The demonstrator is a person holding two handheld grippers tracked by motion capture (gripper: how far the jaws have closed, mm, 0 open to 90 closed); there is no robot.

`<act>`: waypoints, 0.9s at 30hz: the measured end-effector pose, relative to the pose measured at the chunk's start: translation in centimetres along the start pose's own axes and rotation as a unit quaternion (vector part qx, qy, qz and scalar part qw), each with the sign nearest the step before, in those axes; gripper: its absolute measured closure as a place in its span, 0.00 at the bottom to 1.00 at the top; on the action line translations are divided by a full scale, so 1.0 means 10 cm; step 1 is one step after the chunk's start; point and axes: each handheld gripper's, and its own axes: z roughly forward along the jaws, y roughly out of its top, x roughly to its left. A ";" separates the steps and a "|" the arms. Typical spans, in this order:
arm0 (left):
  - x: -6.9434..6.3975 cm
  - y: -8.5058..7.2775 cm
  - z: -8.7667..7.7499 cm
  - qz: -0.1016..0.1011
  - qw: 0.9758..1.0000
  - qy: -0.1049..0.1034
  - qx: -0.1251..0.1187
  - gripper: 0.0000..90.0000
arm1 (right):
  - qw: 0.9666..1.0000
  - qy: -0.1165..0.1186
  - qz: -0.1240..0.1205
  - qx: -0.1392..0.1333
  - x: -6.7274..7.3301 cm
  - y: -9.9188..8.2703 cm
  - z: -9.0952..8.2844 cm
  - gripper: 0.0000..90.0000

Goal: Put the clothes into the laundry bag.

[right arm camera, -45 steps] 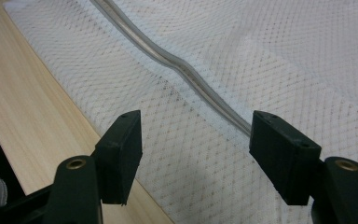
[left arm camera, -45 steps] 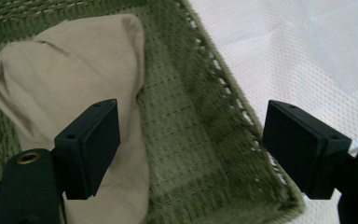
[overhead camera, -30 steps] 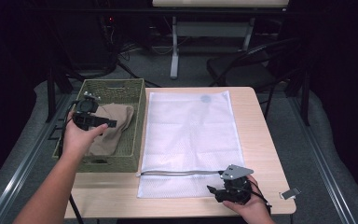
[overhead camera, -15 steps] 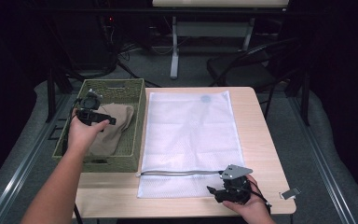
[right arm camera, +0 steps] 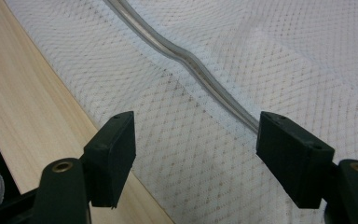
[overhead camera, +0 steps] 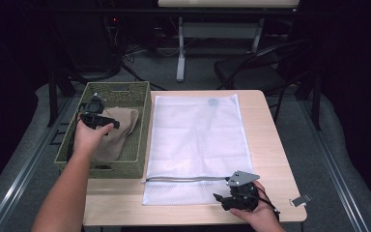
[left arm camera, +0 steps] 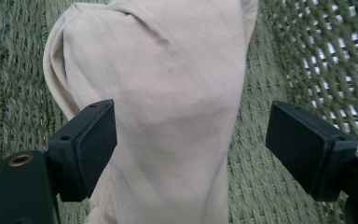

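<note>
Nearest, the right gripper [overhead camera: 222, 199] rests wide open on the white mesh bag's [overhead camera: 198, 140] zipper edge, gripping nothing. Left of the bag, the left gripper [left arm camera: 191, 140] gapes over the beige cloth [overhead camera: 118, 133] in the green wicker basket [overhead camera: 142, 121], unpinched. No writing legible.

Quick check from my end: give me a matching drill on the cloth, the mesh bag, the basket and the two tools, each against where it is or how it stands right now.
Things:
1. beige cloth
2. white mesh bag
3. left tool
4. right tool

Places or states:
A. flat on the wooden table, zipper toward the person
B. open, over the bag's near edge by the zipper
C. lying inside the green woven basket
D. open, jaws either side of the cloth, not pressing it

Pairs: 1-C, 2-A, 3-D, 4-B
</note>
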 end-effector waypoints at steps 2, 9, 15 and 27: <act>0.01 0.00 0.04 0.000 1.000 0.004 0.005 0.19 | 1.000 0.000 -0.001 0.002 0.00 0.00 0.00 0.31; 0.01 -0.02 0.16 -0.002 0.999 0.027 0.022 0.17 | 1.000 0.001 -0.002 0.000 -0.01 0.00 0.00 0.31; -0.05 -0.01 0.24 0.002 0.999 0.028 0.035 0.17 | 1.000 0.003 -0.004 0.000 -0.01 0.00 0.00 0.30; -0.22 -0.03 0.42 0.047 0.992 0.101 0.058 0.17 | 1.000 0.004 -0.012 0.001 0.01 0.00 0.01 0.30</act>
